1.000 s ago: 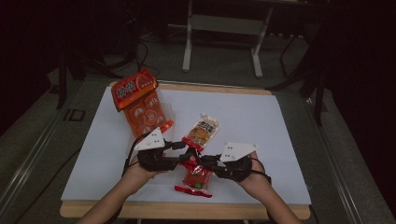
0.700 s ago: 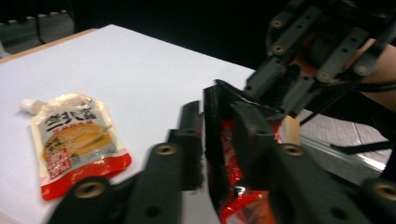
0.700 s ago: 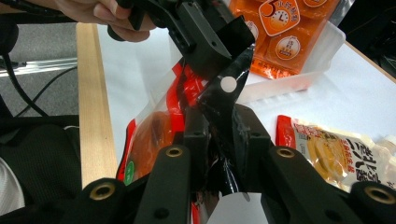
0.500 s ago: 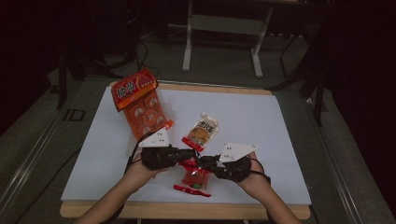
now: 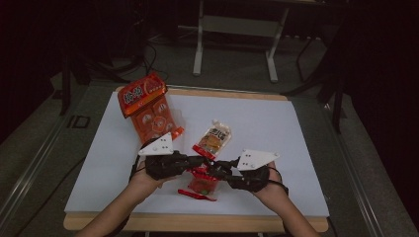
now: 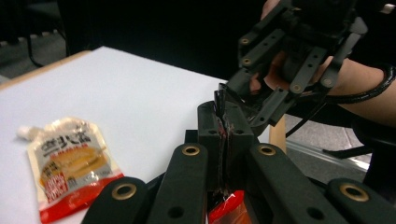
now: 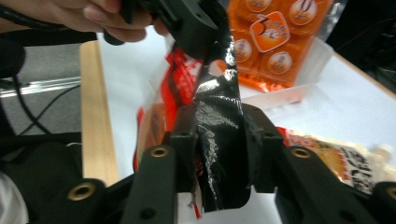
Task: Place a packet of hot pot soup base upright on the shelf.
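Fingers of my left gripper [image 6: 224, 140] are fully closed, clamped flat on a thin edge of the small red snack packet [image 5: 201, 183], which I hold just above the near edge of the tabletop [image 5: 296, 128], between my two hands. In the left gripper view the film stands pinched upright in the narrow seam between those fingers, with a scrap of red wrapper showing below them. Left of centre, toward the far side, the orange multi-pack [image 5: 147, 107] lies flat and untouched, well apart from the work. At centre, just beyond the grippers, the pale pouch [image 5: 213, 139] lies flat on the tabletop, also untouched. On the near side, just below the held packet, a red torn strip [image 5: 196, 194] rests on the white surface; I judge it a piece already pulled off. Moving right, my right gripper [image 7: 219, 140] meets the left one nose to nose over the packet. Its fingers stand partly open and have just been opening further; the right gripper view shows a dark, glossy fold of the packet's film between them, filling most of the gap, but I cannot tell whether the pads press on it. Assessment: the packet is lifted, secured on the left side, and a tear appears begun. Outstanding: a firm hold on the right side, then pulling the two sides apart to finish the opening.
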The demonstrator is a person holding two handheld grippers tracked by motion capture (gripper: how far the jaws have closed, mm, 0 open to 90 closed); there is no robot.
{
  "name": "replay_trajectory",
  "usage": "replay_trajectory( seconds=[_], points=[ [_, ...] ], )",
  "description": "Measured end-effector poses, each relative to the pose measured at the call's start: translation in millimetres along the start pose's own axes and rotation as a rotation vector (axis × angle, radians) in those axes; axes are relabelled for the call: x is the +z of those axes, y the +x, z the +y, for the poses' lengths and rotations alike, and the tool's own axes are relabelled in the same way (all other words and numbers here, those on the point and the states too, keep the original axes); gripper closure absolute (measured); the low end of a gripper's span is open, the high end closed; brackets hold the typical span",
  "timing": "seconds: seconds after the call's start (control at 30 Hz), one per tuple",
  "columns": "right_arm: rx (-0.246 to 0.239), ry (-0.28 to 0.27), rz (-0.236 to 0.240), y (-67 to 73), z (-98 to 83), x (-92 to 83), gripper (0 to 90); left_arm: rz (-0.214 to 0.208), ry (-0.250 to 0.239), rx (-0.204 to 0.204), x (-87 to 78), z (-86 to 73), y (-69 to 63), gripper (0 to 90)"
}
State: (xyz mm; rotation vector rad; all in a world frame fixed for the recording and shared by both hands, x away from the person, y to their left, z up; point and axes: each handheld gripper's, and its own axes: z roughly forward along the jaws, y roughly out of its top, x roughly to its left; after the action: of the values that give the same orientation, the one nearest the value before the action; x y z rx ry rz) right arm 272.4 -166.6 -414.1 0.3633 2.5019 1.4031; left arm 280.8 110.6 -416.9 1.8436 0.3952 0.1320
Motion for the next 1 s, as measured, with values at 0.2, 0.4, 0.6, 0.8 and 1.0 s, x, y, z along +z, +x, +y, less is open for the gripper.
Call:
replay_trajectory(
  seconds=[0.2, 0.4, 0.6, 0.8, 1.0],
  points=[
    [0.049, -0.049, -0.002, -5.8, 0.1, -9.5, 60.3, 0.009, -0.025, 0.019, -5.9, 7.1, -4.1, 88.8],
    [0.076, -0.096, -0.038, -12.6, 1.9, -25.8, 49.7, 0.025, -0.069, 0.021, -19.0, 15.6, -1.9, 88.8],
    [0.131, -0.155, -0.054, -21.0, -0.5, -38.2, 30.4, 0.049, -0.113, 0.046, -32.5, 23.7, -0.9, 88.8],
    [0.173, -0.189, -0.034, -28.1, -7.8, -45.3, 13.9, 0.093, -0.151, 0.055, -47.8, 25.8, 5.1, 88.6],
    [0.158, -0.180, -0.065, -30.6, -12.1, -48.4, 13.3, 0.129, -0.183, 0.062, -64.0, 21.1, 15.2, 88.5]
  ],
)
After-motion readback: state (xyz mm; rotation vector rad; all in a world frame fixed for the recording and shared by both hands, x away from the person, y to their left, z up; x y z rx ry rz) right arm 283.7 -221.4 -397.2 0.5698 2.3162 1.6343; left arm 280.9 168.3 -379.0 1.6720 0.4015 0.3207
